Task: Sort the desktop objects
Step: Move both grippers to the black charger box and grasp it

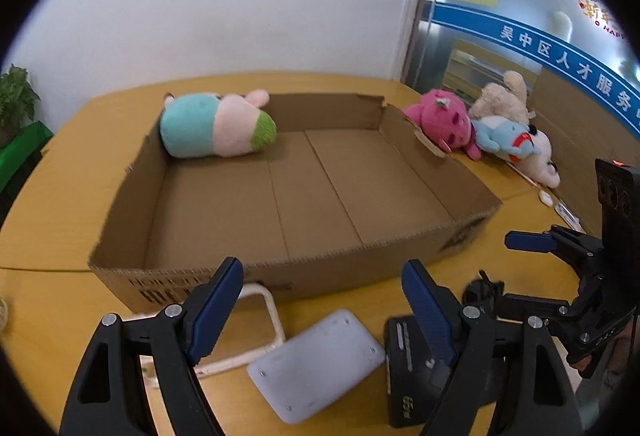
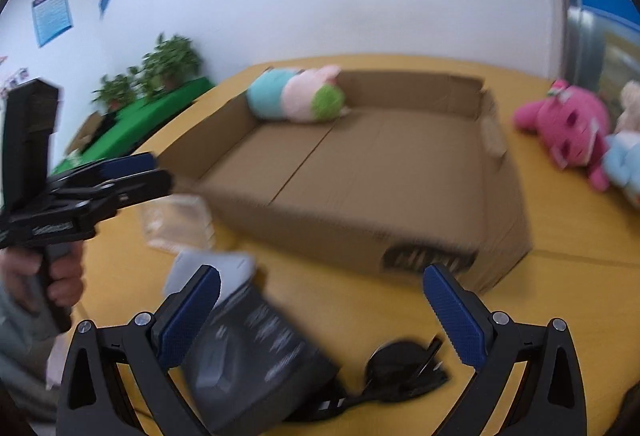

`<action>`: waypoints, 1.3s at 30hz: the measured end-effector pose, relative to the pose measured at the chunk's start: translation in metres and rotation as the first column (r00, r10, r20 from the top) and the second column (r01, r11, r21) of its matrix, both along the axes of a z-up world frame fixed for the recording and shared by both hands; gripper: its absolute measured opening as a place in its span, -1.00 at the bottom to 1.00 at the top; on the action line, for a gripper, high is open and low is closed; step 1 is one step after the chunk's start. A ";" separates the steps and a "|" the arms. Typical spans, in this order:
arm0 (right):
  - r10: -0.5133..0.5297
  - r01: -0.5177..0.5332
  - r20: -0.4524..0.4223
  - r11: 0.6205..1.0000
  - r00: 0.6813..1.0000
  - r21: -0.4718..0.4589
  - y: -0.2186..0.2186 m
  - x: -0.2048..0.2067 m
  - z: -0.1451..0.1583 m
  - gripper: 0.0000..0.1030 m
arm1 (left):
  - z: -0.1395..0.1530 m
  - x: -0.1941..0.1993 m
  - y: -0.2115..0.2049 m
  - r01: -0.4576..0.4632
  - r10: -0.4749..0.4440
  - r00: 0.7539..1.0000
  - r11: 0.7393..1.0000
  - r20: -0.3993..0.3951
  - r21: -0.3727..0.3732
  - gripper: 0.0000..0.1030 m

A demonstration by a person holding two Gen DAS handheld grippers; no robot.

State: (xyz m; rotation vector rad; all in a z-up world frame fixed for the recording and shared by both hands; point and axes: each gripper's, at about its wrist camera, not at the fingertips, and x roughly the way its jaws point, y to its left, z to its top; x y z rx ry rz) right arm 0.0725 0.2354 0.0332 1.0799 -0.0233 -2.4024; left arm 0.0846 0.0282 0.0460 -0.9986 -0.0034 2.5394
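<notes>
**Both jaws wide, nothing held yet**

Jaws on both tools stood wide apart, with nothing pinched between them. The left gripper (image 1: 320, 310) hung over a white flat box (image 1: 318, 360) lying on the yellow table (image 1: 48, 236). A white looped cord (image 1: 268, 320) lay at about 9 o'clock from that box. A black power brick (image 1: 412, 368) lay at 3 o'clock from it, partly hidden behind one blue pad. The right gripper (image 2: 334, 316) hung over the same black brick (image 2: 256, 352), with a black plug and cord (image 2: 404, 364) just beside it at 3 o'clock.

Farther off sat the big open cardboard box (image 1: 288, 264). One soft toy (image 1: 216, 125), blue, pink and green, lay in its far corner at 11 o'clock. More soft toys were heaped on the table outside the box at 2 o'clock: a pink one (image 1: 444, 121), a blue one (image 1: 502, 135) and a cream one (image 1: 504, 99).

I think the step in hand was reaching for the small things near the front. Next, each tool would need to come lower, get its pads around one thing, and squeeze.

Only the left view showed the white cord and the cream toy clearly. Only the right view showed a clear plastic thing (image 2: 176, 222) by the box's front corner, the person's hand (image 2: 44, 276) on the other tool, and green plants (image 2: 168, 61) far back at 10 o'clock. That view was blurry.
</notes>
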 end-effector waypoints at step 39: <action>0.135 -0.165 0.203 0.977 0.970 0.137 -0.020 0.004 -0.077 0.99 | -0.085 0.012 0.013 0.188 -0.277 0.887 0.948 0.369 0.258 0.58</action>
